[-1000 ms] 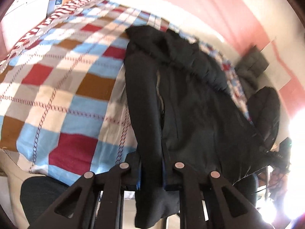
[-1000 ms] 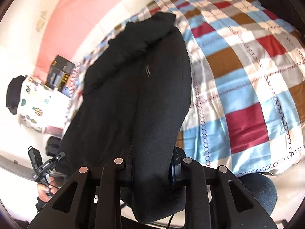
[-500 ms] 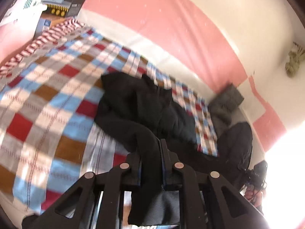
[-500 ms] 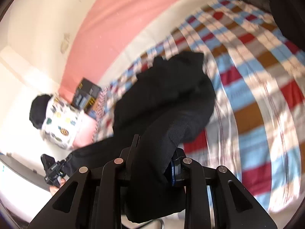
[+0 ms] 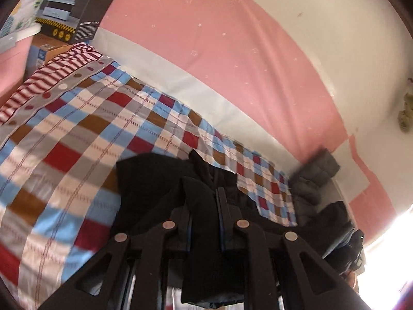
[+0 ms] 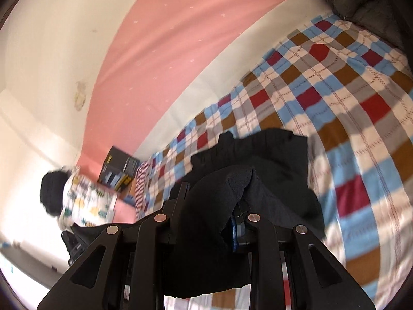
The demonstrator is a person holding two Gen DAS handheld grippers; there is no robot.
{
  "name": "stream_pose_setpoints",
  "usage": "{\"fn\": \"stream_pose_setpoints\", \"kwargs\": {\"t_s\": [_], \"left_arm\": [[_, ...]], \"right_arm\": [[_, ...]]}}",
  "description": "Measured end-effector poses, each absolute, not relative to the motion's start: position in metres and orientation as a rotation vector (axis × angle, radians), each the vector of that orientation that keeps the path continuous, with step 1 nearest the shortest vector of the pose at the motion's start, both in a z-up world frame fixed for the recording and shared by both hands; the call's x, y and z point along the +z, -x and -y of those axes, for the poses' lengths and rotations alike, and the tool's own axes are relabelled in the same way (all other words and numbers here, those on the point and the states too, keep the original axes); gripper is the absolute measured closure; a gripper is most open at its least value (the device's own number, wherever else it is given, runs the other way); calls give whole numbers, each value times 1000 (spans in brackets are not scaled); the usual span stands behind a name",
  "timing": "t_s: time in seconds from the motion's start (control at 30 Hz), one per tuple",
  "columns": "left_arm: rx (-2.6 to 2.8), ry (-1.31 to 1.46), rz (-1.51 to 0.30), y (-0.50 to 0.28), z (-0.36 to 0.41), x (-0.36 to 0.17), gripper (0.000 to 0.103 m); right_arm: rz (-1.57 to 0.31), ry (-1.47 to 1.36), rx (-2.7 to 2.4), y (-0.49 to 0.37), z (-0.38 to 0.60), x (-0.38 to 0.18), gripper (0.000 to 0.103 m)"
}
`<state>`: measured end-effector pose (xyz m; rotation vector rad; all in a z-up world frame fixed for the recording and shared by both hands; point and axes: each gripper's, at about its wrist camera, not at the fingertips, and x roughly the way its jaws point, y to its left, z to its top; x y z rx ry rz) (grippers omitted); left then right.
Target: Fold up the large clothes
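Above the checked bedspread [image 5: 77, 134], both the left tongs [image 5: 204, 206] and right tongs [image 6: 211, 206] clamp the black garment's [image 6: 278, 155] raised edge.

Black jacket [image 5: 155, 188], thick fabric, bunched w/ near edge lifted off checked bedspread [image 5: 77, 134], far part resting on it

Left wrist: low over the bed [image 5: 77, 134], angled up toward the pink wall [image 5: 206, 51] | Right wrist: same low upward tilt, close | Shared: checked bed, wall, dark box [image 5: 74, 16] [image 6: 118, 168]
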<state>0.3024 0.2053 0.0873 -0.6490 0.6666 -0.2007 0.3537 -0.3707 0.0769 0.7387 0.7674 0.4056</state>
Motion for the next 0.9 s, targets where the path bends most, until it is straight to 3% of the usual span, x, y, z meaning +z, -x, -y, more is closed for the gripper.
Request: {"fn": "stream_pose_setpoints", "kwargs": {"t_s": [0.37,0.57,0.67,0.77,0.83,0.9], "left_arm": [[-69,629,-857,-462,-207,-1,87],[-21,606,-953,-508,-197,-62,83],[-17,631,-980,-518,-198,-77,80],[-69,712,-975,-515,-208,-71,71],[-118,764,-926,-506,-218,-56,60],[-140,774,-870,-495,-226,-39,44]], "right_arm": [[-942,-831,269,-503,362,-2,71],[-1026,-908,219,-545,363,-59,62],[-1015,-935,236,-552,364,-71,51],[-966,-951,273,-546,368,-60,39],[-902,-958,318,-540,374,-43,29],[-835,-938,341,-531,382,-25,28]]}}
